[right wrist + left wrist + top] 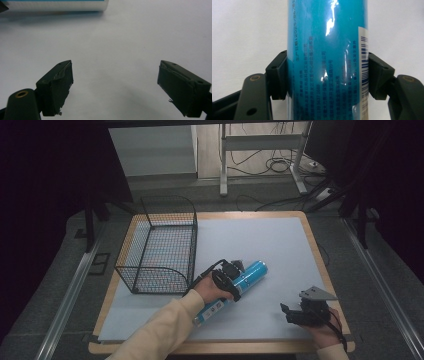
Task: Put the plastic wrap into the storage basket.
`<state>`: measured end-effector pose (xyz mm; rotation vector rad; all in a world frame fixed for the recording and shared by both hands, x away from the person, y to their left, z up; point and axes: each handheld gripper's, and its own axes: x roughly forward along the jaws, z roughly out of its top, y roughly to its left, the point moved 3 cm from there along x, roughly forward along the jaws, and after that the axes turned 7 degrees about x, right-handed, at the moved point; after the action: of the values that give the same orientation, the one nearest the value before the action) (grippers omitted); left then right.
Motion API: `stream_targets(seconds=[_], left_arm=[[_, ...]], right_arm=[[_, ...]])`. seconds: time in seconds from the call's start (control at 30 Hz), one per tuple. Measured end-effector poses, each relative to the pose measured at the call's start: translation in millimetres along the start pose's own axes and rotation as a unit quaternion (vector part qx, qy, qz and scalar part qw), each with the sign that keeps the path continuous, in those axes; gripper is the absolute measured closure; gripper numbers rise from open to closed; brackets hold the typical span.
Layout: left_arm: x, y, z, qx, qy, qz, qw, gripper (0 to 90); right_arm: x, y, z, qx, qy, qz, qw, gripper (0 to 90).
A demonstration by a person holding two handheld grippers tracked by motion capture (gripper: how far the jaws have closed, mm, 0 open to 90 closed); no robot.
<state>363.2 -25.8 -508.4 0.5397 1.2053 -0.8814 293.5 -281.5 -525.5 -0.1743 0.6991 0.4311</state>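
A long blue tube with printed text and a white barcode label lies slanted across the pale mat, right of the basket. My left gripper is shut on its middle. In the left gripper view both black jaws press the sides of the blue tube, and the left gripper holds it crosswise. My right gripper rests near the mat's front right corner, jaws pointing left. It stands open over bare mat, with the tube's white end farther ahead at the top left.
A black wire basket stands on the left part of the mat, close to the left hand. The wooden table edge frames the mat. Beyond the table are metal desk legs and cables on the floor.
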Motion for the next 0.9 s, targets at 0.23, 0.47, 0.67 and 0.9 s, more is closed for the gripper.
stream_targets(seconds=[0.23, 0.47, 0.67, 0.9], left_arm=[[-6.8, 0.6, 0.3, -0.002, -0.009, -0.001, 1.0000, 31.4], [-11.3, 1.9, -1.3, -0.002, -0.013, -0.001, 0.9999, 31.3], [-19.4, 2.7, -0.3, 0.001, -0.018, 0.004, 0.9998, 31.3], [-31.2, 3.5, 2.5, 0.004, -0.027, 0.011, 0.9996, 31.3]], right_arm=[[-0.1, -0.4, 0.2, -0.001, -0.001, -0.001, 1.0000, 13.6], [-0.4, -0.8, 0.4, 0.000, -0.002, -0.003, 1.0000, 13.6], [-0.5, -0.9, 0.4, 0.001, -0.003, -0.003, 1.0000, 13.7], [-0.9, -1.3, 0.5, 0.001, -0.004, -0.004, 1.0000, 13.7]])
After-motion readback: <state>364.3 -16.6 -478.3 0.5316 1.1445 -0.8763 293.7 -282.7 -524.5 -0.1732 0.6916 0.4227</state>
